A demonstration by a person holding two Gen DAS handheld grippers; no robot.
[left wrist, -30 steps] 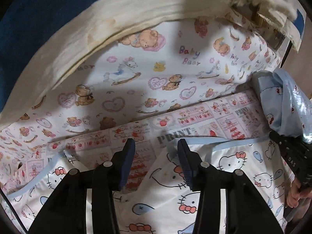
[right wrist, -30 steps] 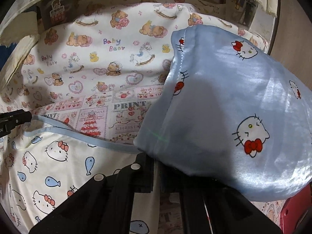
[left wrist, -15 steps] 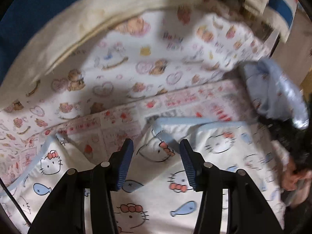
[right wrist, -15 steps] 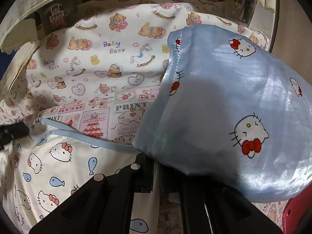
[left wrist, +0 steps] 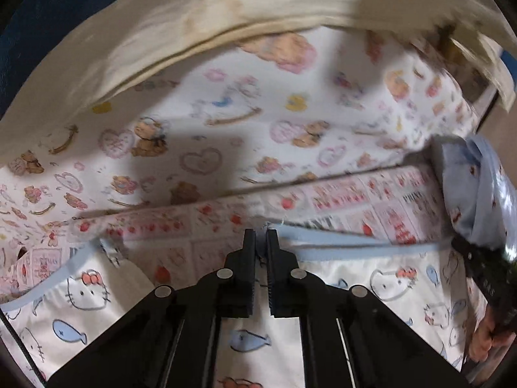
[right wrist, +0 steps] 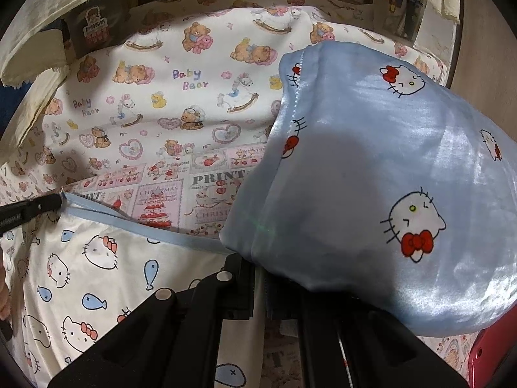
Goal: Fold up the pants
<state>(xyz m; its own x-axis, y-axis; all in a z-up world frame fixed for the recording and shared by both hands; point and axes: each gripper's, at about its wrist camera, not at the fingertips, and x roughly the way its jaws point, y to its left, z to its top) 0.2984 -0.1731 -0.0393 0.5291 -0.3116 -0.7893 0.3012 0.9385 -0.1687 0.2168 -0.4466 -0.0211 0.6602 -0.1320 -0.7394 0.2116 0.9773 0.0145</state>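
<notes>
White pants (left wrist: 387, 291) with a cat-and-fish print and light blue trim (left wrist: 339, 242) lie spread on the bed. My left gripper (left wrist: 260, 236) points down at their far edge. Its jaws are closing, nearly together, with the blue trim pinched between the tips. The right wrist view shows the same left gripper (right wrist: 56, 200) at the corner of the trim (right wrist: 145, 229). My right gripper (right wrist: 260, 274) is shut on a strip of the pants (right wrist: 97, 274). A shiny blue satin part (right wrist: 371, 194) drapes over its right finger and hides the tips.
A teddy-bear sheet (right wrist: 194, 80) and a pink "PRINT" cloth (right wrist: 206, 181) lie under the pants. Cream fabric (left wrist: 226, 16) hangs along the back. The bed's edge and a wooden floor (right wrist: 484, 64) are at the right; a red object (right wrist: 491, 355) sits low right.
My left gripper went from open over the white fabric to nearly shut, its tips now at the blue-trimmed far edge. The right gripper kept still, holding the pants.
</notes>
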